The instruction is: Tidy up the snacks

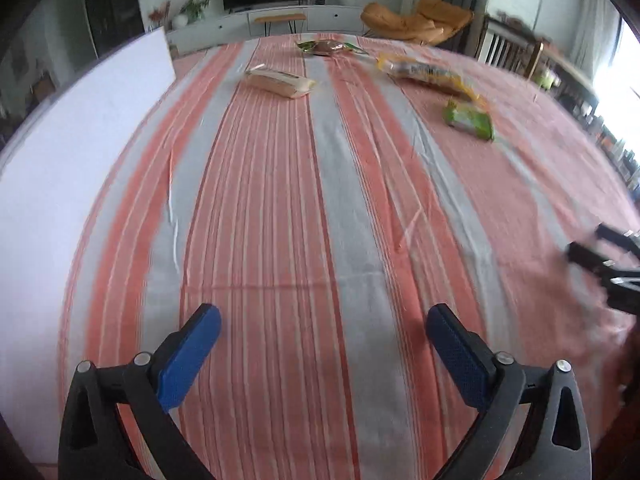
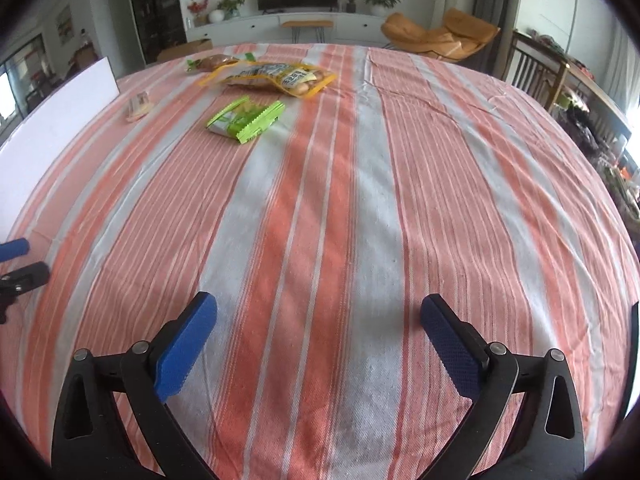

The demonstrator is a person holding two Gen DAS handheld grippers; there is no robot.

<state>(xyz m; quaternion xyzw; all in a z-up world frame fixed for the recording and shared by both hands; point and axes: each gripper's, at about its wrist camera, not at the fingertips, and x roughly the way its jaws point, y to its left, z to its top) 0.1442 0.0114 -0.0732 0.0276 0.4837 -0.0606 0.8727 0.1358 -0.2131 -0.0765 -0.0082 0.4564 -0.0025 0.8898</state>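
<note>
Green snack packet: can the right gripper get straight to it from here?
Probably yes. The right gripper is open and empty, and only bare striped tablecloth lies between it and the green snack packet, which sits apart from the yellow bag.

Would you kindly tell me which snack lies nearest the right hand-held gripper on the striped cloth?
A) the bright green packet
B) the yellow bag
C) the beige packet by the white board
A: in the right wrist view the bright green packet lies closer than the yellow bag or the beige packet.

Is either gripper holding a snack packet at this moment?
No. The left gripper and right gripper both stand open over bare tablecloth, while the green packet lies far ahead.
</note>
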